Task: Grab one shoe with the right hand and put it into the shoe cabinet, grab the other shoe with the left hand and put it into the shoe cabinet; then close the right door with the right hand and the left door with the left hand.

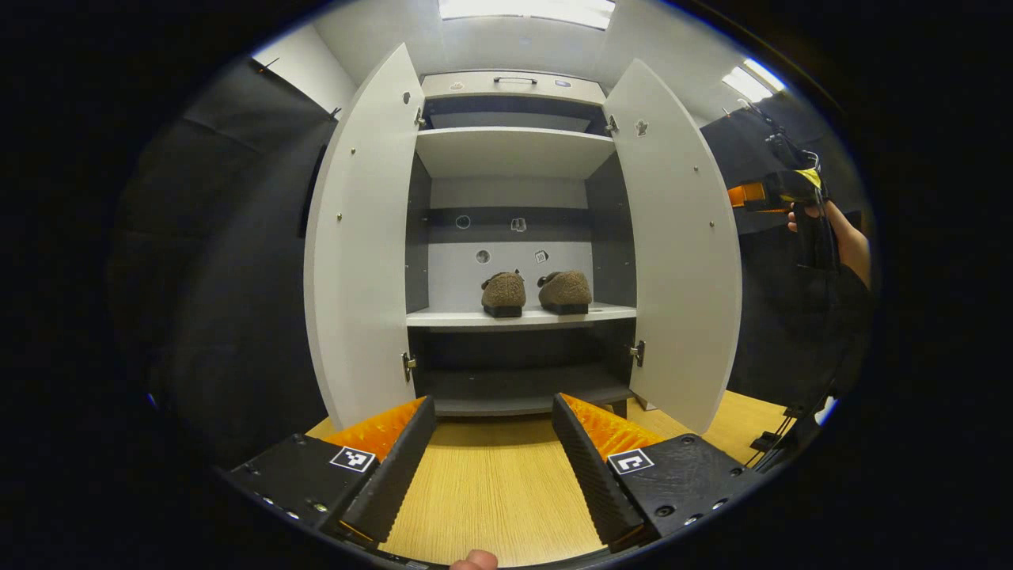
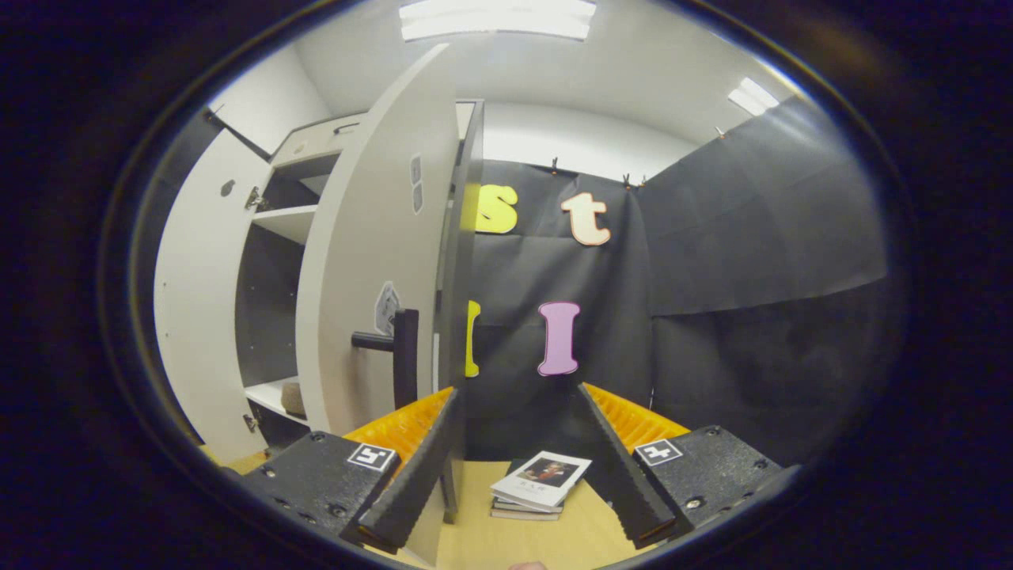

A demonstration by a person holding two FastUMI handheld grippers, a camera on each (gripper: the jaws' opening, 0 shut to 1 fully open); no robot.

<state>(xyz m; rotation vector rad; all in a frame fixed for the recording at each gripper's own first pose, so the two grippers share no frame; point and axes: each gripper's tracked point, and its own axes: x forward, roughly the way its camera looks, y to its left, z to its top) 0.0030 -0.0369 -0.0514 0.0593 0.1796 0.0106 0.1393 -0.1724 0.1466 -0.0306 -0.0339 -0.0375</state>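
Shoes: two brown fuzzy shoes (image 1: pixel 536 292) sit side by side on the middle shelf (image 1: pixel 601 314) of the cabinet (image 1: pixel 514 150), toes facing out, close together but apart. In the right gripper view the edge of one shoe (image 2: pixel 293 398) peeks past the door.
Cabinet: pale, tall, several shelves, both doors swung wide open.
Left door: (image 1: pixel 360 245) stands open at the cabinet's left side.
Right door: (image 1: pixel 681 245) stands open at the right side; in the right gripper view its outer face and dark handle (image 2: pixel 400 352) are near.
Left gripper: (image 1: pixel 495 431) fingers spread apart, holding nothing, low over the wooden floor (image 1: pixel 491 483), facing the cabinet.
Right gripper: (image 2: pixel 518 423) fingers spread apart, empty, just outside the right door. In the left gripper view it (image 1: pixel 779 194) is raised beyond that door, held by a hand (image 1: pixel 847 241).
Books: a small stack (image 2: pixel 538 483) lies on the floor between the right gripper's fingers, farther off.
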